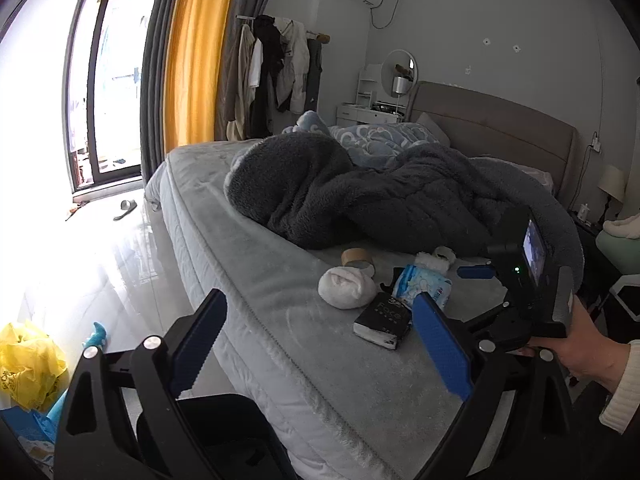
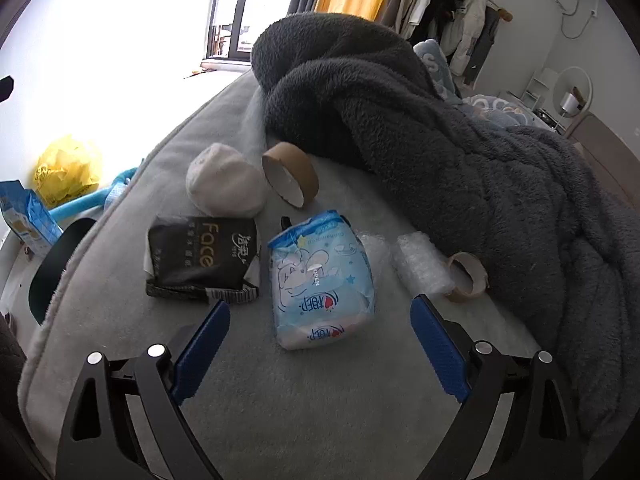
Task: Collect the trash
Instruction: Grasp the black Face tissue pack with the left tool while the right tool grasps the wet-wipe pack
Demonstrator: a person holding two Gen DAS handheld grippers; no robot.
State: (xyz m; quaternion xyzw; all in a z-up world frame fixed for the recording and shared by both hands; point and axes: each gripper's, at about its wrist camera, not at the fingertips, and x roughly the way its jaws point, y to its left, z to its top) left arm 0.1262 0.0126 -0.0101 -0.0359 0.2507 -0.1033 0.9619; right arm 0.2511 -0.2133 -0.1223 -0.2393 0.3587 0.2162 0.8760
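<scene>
Trash lies on the grey bed (image 2: 304, 400): a black "Face" tissue pack (image 2: 202, 256), a blue wipes pack (image 2: 320, 280), a white crumpled wad (image 2: 224, 186), a cardboard tape ring (image 2: 290, 178), bubble wrap (image 2: 418, 264) and a smaller tape ring (image 2: 466, 276). My right gripper (image 2: 320, 312) is open and angled down, with the near end of the wipes pack between its fingertips, untouched. My left gripper (image 1: 320, 344) is open over the bed's edge. The black pack (image 1: 382, 322) lies just beyond its right finger. A hand holds the right gripper (image 1: 480, 292) at the right.
A dark grey fleece blanket (image 1: 360, 196) is heaped behind the trash. A yellow plastic bag (image 1: 28, 364) and blue packaging (image 2: 28, 220) lie on the shiny floor left of the bed. A dark rounded object (image 2: 60, 264) stands against the bed's side. A slipper (image 1: 125, 209) lies near the window.
</scene>
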